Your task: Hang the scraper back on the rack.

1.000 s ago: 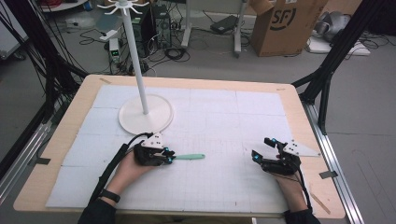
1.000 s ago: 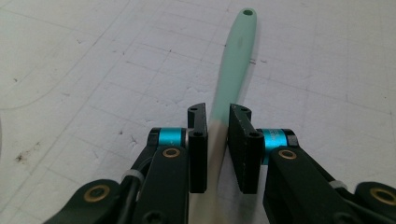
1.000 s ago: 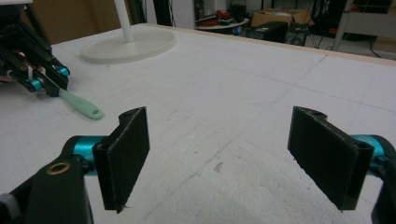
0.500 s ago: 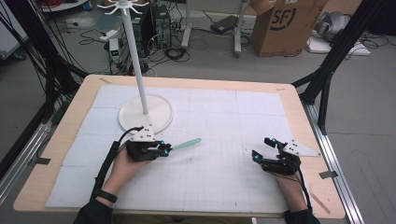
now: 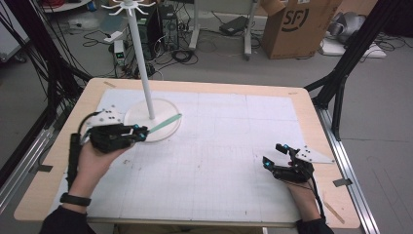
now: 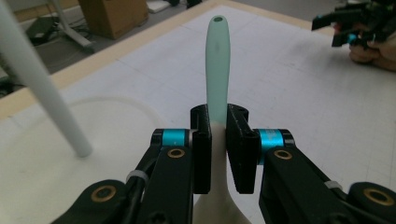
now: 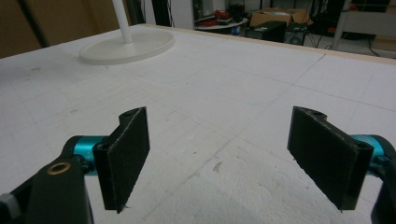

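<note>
At the lower right of the high view the right gripper (image 5: pixel 278 157) rests low over the white mat (image 5: pixel 234 141), jaws spread wide with nothing between them. At centre left the left gripper (image 5: pixel 141 132) is clamped on a mint-green spatula (image 5: pixel 164 123) (pale handle end between the jaws), its length reaching up-right over the round base of the white hook stand (image 5: pixel 143 73). A cardboard box (image 5: pixel 292 27) sits upper right, off the table.
</note>
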### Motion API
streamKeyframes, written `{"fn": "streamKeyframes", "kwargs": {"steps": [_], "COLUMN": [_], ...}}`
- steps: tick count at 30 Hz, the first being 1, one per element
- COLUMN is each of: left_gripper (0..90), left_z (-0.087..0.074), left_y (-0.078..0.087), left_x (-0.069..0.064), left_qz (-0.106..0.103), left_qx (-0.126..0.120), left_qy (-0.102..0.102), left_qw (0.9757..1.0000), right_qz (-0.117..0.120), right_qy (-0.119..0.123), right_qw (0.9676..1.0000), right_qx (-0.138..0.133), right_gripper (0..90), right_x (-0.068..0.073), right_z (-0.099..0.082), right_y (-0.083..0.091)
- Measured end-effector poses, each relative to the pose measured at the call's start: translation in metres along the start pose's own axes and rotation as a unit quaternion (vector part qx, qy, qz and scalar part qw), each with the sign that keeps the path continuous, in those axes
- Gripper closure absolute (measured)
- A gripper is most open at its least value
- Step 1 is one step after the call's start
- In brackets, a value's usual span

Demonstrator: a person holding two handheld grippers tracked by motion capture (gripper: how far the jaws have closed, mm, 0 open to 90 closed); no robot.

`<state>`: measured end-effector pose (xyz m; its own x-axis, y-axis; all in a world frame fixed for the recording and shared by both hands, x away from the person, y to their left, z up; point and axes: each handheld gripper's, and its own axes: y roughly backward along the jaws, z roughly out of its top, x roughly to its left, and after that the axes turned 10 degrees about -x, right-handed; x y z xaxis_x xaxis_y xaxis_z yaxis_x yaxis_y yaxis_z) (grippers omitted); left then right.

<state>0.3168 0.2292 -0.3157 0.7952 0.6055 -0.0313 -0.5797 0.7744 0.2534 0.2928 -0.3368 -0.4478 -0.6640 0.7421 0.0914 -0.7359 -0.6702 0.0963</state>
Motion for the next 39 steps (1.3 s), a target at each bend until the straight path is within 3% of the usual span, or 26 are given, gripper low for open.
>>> {"fn": "streamKeyframes", "kwargs": {"steps": [4,10,15,21,30,39], "left_gripper": [81.0,81.0,81.0,81.1,81.1,81.2], "left_z": [0.027,0.072,0.105,0.130,0.154,0.164], "left_y": [0.028,0.062,0.081,0.097,0.116,0.121], "left_x": [0.012,0.022,0.030,0.038,0.052,0.064], "left_qz": [0.033,0.072,0.087,0.080,0.045,0.052], "left_qx": [-0.012,-0.041,-0.061,-0.077,-0.100,-0.108], "left_qy": [0.009,-0.002,-0.003,0.002,0.005,0.008], "left_qw": [0.9993,0.9965,0.9944,0.9939,0.9940,0.9928], "right_qz": [0.000,0.000,0.001,0.002,0.001,0.001], "right_qy": [-0.002,-0.002,-0.004,-0.005,-0.007,-0.007], "right_qw": [1.0000,1.0000,1.0000,1.0000,1.0000,1.0000], "right_qx": [0.000,-0.002,-0.002,-0.001,0.000,-0.001], "right_gripper": [20.4,20.4,20.4,20.4,20.5,20.5], "right_x": [0.000,-0.001,-0.001,-0.001,-0.001,-0.001], "right_z": [0.000,0.000,0.000,0.000,0.000,0.000], "right_y": [0.000,0.000,0.000,0.000,0.000,0.000]}}
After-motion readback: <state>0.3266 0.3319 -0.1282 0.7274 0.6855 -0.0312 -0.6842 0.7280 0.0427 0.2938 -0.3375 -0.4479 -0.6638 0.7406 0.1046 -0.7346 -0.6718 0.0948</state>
